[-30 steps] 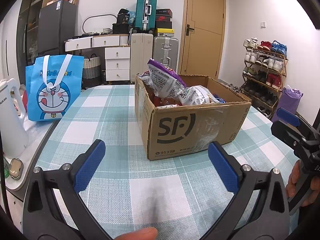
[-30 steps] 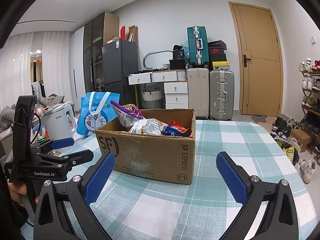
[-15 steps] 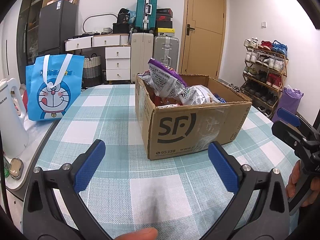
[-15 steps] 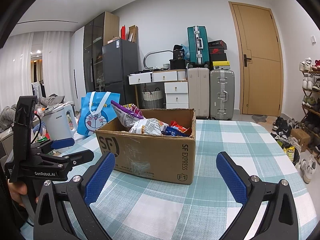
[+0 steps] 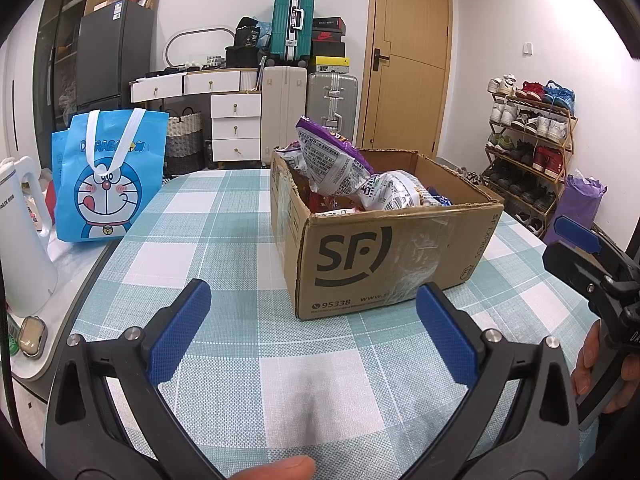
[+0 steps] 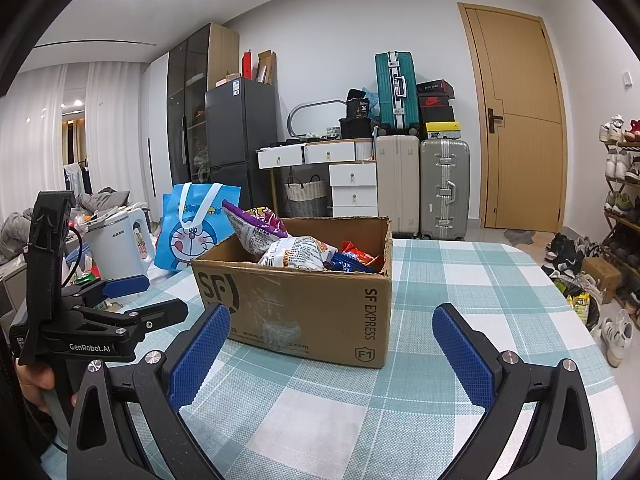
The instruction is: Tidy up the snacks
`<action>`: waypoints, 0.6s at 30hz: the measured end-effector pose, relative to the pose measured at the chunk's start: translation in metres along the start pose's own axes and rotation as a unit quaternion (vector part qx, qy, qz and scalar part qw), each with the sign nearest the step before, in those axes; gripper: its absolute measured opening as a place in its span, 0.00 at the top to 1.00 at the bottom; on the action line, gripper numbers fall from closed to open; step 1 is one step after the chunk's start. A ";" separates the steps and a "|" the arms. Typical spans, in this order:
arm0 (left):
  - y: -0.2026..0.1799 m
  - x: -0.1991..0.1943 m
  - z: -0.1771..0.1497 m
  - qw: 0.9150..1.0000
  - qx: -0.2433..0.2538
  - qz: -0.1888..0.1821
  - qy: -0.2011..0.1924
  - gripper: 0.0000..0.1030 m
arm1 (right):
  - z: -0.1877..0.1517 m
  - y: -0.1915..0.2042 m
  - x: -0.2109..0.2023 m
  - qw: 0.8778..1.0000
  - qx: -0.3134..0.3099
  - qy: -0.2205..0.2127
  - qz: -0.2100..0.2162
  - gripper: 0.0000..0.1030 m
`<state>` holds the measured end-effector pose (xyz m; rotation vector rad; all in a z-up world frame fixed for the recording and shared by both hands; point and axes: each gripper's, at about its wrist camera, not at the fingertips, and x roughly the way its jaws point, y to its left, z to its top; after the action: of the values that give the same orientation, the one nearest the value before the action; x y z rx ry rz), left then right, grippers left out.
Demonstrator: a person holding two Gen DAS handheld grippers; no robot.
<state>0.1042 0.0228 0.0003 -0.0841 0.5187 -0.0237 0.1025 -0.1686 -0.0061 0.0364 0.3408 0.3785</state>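
An open cardboard SF box stands on the checked table. It holds several snack bags: a purple-and-white bag sticks up highest, a white bag lies beside it, and red and blue packs sit at the right. My left gripper is open and empty, in front of the box. My right gripper is open and empty, in front of the box's right corner. Each gripper shows in the other's view, the right and the left.
A blue Doraemon tote bag stands at the table's far left. A white kettle sits on a side counter. The checked tablecloth spreads around the box. Suitcases, drawers and a shoe rack stand behind.
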 end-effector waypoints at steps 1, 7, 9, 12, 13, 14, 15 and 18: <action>0.000 0.000 0.000 1.000 0.000 0.000 0.000 0.01 | 0.000 0.000 0.000 1.000 0.000 0.000 0.000 0.00; 0.000 0.000 0.000 1.000 0.000 0.000 0.000 0.01 | 0.000 0.000 0.000 1.000 0.000 0.000 0.000 0.00; 0.000 0.000 0.000 1.000 0.000 0.000 0.000 0.01 | 0.000 0.000 0.000 1.000 0.000 0.000 0.000 0.00; 0.000 0.000 0.000 1.000 0.000 0.000 0.000 0.01 | 0.000 0.000 0.000 1.000 0.000 0.000 0.000 0.00; 0.000 0.000 0.000 1.000 0.000 0.000 0.000 0.01 | 0.000 0.000 0.000 1.000 0.000 0.000 0.000 0.00; 0.000 0.000 0.000 1.000 0.000 0.000 0.000 0.01 | 0.000 0.000 0.000 1.000 0.000 0.000 0.000 0.00; 0.000 0.000 0.000 1.000 0.000 0.000 -0.001 0.01 | 0.000 0.000 0.001 1.000 0.000 0.000 0.000 0.00; 0.000 -0.001 0.000 1.000 0.001 -0.001 -0.002 0.01 | 0.000 0.000 0.000 1.000 0.000 0.000 0.000 0.00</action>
<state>0.1034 0.0232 0.0003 -0.0825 0.5141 -0.0251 0.1028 -0.1683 -0.0062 0.0361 0.3405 0.3783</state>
